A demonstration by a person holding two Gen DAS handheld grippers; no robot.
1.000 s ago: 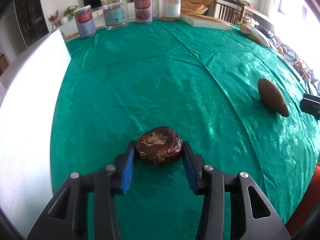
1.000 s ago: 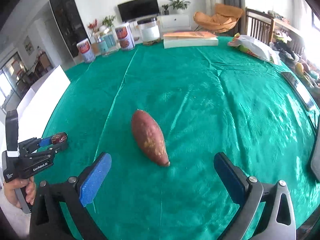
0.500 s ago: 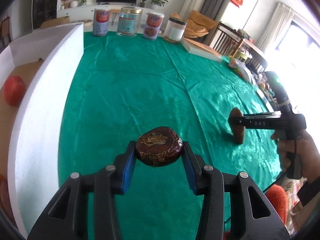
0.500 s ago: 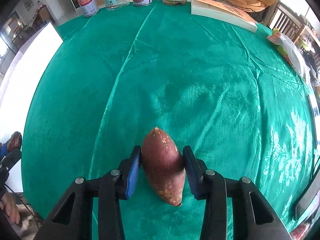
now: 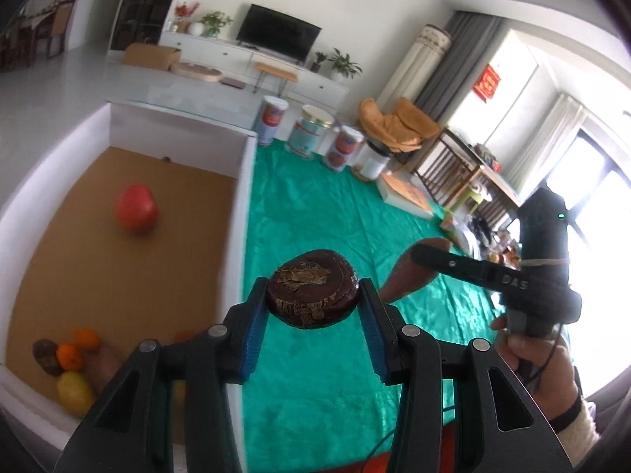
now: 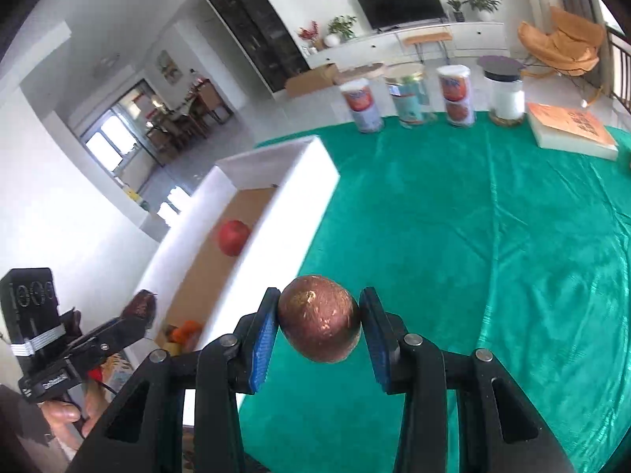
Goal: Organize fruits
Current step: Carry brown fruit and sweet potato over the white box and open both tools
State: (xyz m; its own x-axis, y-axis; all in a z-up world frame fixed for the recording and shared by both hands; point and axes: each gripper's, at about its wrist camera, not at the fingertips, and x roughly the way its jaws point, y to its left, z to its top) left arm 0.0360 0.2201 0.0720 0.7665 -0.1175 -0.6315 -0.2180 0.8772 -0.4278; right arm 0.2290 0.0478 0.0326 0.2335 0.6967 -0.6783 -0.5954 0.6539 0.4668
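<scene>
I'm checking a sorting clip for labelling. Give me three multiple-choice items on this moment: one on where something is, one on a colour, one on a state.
1. Where is the red fruit?
A. inside the white box
B. on the green cloth
C. beside the tins

2. What colour is the tablecloth?
A. white
B. green
C. brown

3. What is the state of the right tool?
A. wide open, empty
B. closed on nothing
C. clamped on the sweet potato

Answers: 1 A, it lies on the box's brown floor; 2 B, green satin covers the table; 3 C, both blue pads press its sides and it hangs clear of the cloth.
</scene>
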